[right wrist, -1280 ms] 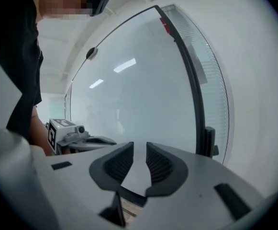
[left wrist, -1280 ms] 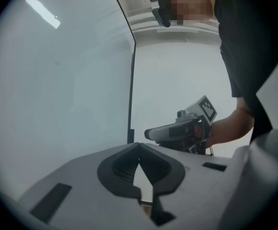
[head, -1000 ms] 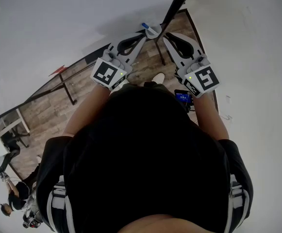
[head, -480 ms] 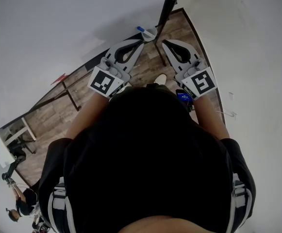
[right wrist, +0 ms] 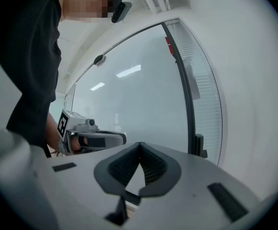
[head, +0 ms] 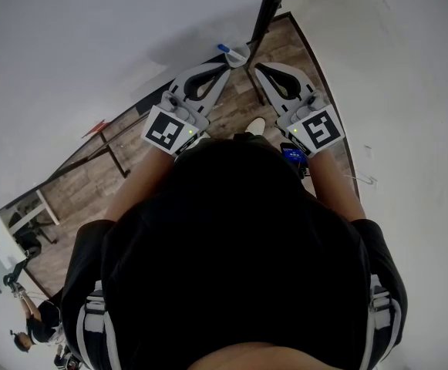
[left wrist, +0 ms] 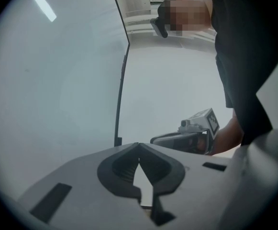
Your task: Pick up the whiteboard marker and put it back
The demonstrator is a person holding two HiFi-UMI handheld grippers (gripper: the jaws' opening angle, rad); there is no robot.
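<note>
Here, the left tongs (head: 225,66) and the right tongs (head: 257,68) are both held out ahead of the person, each with its jaws closed tip to tip and nothing caught between them. The blue-capped whiteboard marker (head: 224,49) sits just past the left tongs' tip, at about 12 o'clock from it and 10 o'clock from the right tongs, near the black post (head: 264,10) at the edge of the board (head: 92,37)
</note>
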